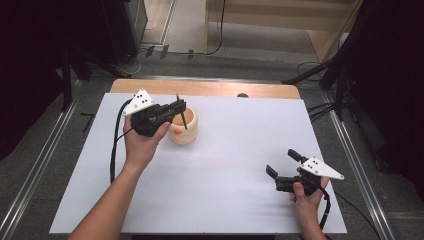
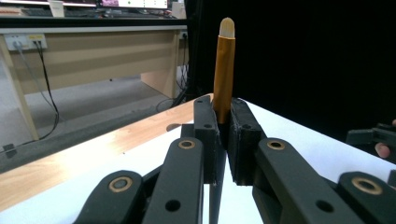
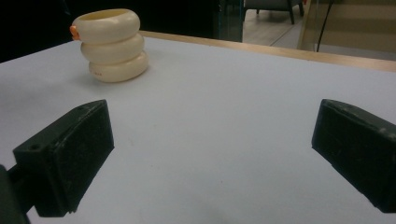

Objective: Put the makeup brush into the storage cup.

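**Pen held over the cream holder, ready to go in**

The left gripper (image 1: 176, 109) has its jaws pressed on a slim pen (image 2: 224, 70), pinching it about the middle so the shaft stands upright between the pads. In the high view the pen's lower end hangs over the mouth of the holder (image 1: 187, 132), which stands on the white table (image 1: 240, 150) toward the far left. The step in hand looks like putting the pen into the holder; whether the tip is already inside the rim cannot be told. The next move probably calls for a straight lowering, keeping the shaft vertical, then letting the jaws part once the pen rests inside.

The right gripper (image 1: 282, 167) sits low over the near right of the table, well apart from the holder, its jaws spread wide with nothing between them.

The pen is smooth, ochre-brown, with a pale rounded cap. The holder looks like glossy cream plastic or ceramic, shaped as three stacked rounded rings, with a small orange knob on its side.
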`<state>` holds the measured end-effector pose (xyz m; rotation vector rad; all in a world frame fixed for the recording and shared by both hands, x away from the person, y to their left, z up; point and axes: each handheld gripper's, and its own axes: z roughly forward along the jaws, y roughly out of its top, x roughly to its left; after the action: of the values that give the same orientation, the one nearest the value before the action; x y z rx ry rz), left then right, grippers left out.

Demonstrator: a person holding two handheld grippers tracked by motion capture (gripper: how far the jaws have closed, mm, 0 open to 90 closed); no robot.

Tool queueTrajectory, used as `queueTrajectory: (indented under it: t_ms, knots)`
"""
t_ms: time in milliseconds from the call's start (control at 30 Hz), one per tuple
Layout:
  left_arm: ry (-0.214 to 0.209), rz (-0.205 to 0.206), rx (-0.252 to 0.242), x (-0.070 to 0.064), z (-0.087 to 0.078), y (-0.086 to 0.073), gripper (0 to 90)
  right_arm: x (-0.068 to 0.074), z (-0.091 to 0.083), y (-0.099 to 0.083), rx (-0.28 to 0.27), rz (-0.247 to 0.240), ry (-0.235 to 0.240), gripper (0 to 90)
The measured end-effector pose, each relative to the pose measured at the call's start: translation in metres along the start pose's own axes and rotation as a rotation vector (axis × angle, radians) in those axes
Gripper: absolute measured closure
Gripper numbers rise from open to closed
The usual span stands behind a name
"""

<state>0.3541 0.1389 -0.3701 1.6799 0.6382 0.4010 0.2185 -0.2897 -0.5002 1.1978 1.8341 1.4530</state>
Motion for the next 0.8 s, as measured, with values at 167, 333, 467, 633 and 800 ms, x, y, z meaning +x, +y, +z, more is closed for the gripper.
queueTrajectory:
  t_ms: [167,333,467,633,800]
  knots:
    - [0.013,0.005,-0.007,0.005,0.001,0.006,84.6,-0.001,0.000,0.000,0.000,-0.002,0.001,0.0]
    - [0.028,0.005,-0.013,0.009,0.004,0.009,84.6,0.000,0.001,0.000,0.001,-0.003,0.000,0.0]
    - [0.044,-0.002,-0.015,0.012,0.008,0.008,84.6,0.000,0.001,0.000,0.001,-0.003,-0.001,0.0]
    - [0.063,-0.002,-0.009,0.016,0.012,0.005,84.5,0.000,0.001,-0.001,0.004,-0.001,-0.002,0.0]
    - [0.083,-0.005,-0.004,0.021,0.016,0.001,84.5,0.000,0.002,-0.001,0.003,-0.007,0.002,0.0]
